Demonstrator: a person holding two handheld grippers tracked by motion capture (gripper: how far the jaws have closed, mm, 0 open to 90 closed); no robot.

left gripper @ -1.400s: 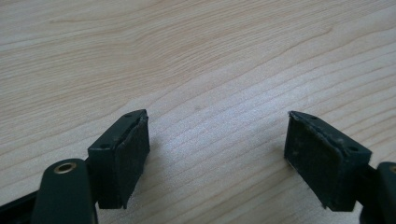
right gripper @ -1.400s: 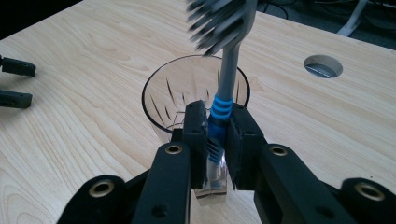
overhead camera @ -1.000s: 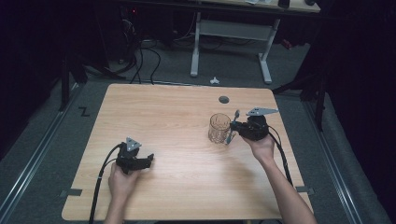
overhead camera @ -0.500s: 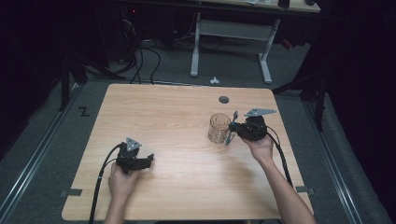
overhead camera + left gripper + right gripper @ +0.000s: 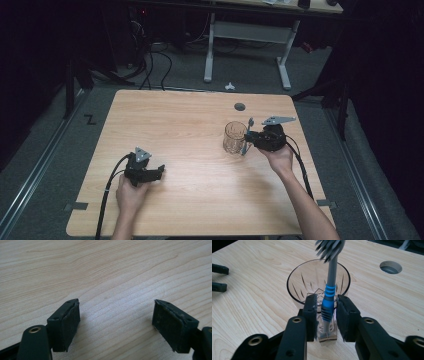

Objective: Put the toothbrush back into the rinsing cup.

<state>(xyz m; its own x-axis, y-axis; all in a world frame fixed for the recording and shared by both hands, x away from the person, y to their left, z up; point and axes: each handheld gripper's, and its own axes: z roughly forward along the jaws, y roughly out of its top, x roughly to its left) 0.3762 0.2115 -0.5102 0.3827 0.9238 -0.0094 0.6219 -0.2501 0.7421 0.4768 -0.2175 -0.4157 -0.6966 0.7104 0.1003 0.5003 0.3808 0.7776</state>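
Two pads of the right gripper (image 5: 325,315), just opening, flank the toothbrush (image 5: 329,300) seemingly without pressing; it stands almost upright, leaning on the near rim of the glass tumbler (image 5: 234,137) directly ahead. Well apart, the left gripper (image 5: 116,325) gapes empty on the worktop (image 5: 190,120).

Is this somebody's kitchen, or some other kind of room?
Probably a lab or workshop, not a kitchen. A bare wooden table stands on grey flooring, cables lie tangled behind it in the dark, and a metal-legged workbench stands at the back.
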